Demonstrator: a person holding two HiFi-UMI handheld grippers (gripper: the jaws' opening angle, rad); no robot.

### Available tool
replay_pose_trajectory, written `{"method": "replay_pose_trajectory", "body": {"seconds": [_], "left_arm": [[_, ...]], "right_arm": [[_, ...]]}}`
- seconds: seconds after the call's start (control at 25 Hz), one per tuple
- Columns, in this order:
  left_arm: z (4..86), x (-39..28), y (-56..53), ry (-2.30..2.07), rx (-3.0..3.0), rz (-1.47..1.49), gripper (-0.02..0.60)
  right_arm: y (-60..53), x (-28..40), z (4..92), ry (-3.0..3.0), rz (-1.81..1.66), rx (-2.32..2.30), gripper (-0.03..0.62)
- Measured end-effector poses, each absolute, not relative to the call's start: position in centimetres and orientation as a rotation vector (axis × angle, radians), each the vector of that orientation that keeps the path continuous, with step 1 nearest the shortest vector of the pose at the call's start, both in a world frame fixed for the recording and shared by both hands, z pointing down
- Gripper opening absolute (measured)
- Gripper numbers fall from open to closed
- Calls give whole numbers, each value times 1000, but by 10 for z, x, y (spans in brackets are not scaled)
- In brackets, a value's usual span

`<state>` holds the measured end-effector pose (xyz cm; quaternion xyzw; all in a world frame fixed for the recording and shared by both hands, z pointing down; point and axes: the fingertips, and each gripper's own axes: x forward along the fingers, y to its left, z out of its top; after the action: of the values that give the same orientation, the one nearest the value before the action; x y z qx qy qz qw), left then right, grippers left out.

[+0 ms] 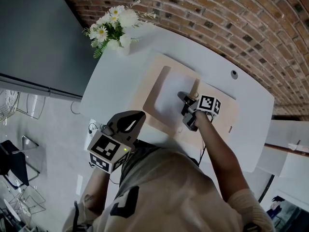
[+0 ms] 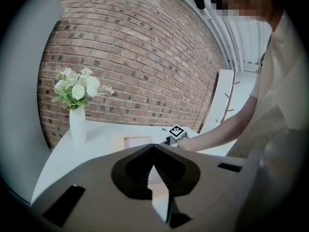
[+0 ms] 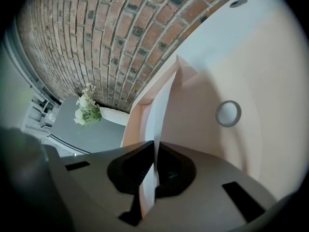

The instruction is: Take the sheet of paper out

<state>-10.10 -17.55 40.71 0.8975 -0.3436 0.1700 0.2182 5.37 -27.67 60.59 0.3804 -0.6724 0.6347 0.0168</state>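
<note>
A white sheet of paper (image 1: pixel 169 96) lies in an open beige folder (image 1: pixel 155 74) on the white table (image 1: pixel 116 76). My right gripper (image 1: pixel 183 99) is over the folder's right half, shut on the sheet's near edge. In the right gripper view the sheet (image 3: pixel 161 112) runs edge-on from between the closed jaws of the right gripper (image 3: pixel 155 148), lifted off the folder (image 3: pixel 270 95). My left gripper (image 1: pixel 136 116) hangs at the table's near edge, away from the folder. In its own view the left gripper (image 2: pixel 153 147) has its tips together and holds nothing.
A white vase of daisies (image 1: pixel 113 28) stands at the table's far left corner, also seen as the vase (image 2: pixel 77 122). A round snap ring (image 3: pixel 228 113) sits on the folder flap. A cable hole (image 1: pixel 234 74) is at the far right. A brick wall (image 1: pixel 217 18) lies behind.
</note>
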Motion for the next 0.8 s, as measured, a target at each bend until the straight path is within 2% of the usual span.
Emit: {"method": "replay_pose_trajectory", "body": {"seconds": [0.8], "left_arm": [[402, -104, -166, -881, 2552, 442, 14]], "right_arm": [[-247, 90, 592, -2081, 1822, 1323, 25]]}}
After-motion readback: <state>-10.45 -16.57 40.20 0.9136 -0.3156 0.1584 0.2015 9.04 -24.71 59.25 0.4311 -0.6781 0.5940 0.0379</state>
